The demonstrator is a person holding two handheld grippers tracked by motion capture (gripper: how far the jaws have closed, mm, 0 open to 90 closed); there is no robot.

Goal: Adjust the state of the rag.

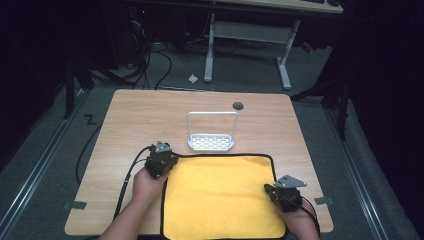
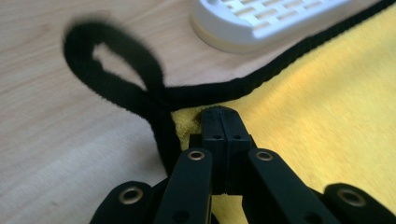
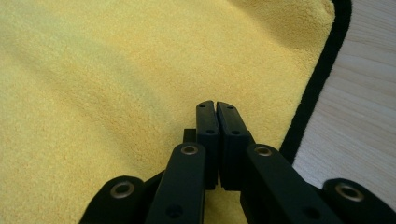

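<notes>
A yellow cloth [image 1: 222, 195] with black edging lies flat on the near half of the wooden table [image 1: 140, 115]. The left gripper [image 1: 161, 162] rests at its far left corner, jaws pressed together; whether they pinch fabric is unclear. The right gripper [image 1: 280, 192] sits over the right edge, jaws together. A white rack [image 1: 211, 141] stands just beyond.
</notes>
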